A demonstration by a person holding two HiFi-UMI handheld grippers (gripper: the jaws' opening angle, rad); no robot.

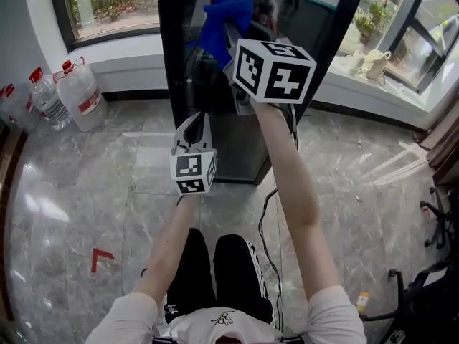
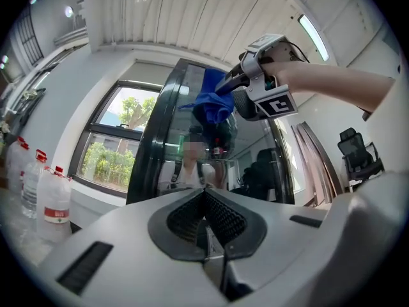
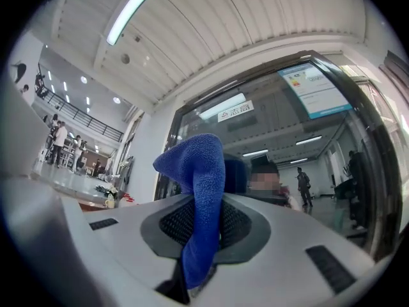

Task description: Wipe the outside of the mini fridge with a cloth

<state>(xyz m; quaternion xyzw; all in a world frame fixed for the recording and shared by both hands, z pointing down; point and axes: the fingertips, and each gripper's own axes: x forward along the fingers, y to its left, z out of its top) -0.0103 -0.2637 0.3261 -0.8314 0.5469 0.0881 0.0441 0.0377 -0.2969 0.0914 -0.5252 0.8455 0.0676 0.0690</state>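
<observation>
Fingers on the left gripper (image 2: 206, 217) are pressed together with nothing between them. It hangs low, nearer to the person, and points at the lower front of the mini fridge (image 1: 240, 138). It is doing no work.

Higher up and farther out, the right gripper (image 3: 204, 213) is squeezed tight on the blue cloth (image 3: 199, 184). Part of the cloth sticks out past the tips in a soft lump, and part hangs down between them. The right arm is stretched long and straight, up and forward. So this hand is the one nearer the top of the fridge.

The fridge stands right in front of the cloth. It is tall and black with a shiny front, and its long way runs up and down. The cloth is near the top of that front, touching it or just beside it; I cannot tell which. I think the next wipe should slide down along the front.

Far off, under the window (image 1: 115, 2), stand some water bottles (image 1: 75, 95).
</observation>
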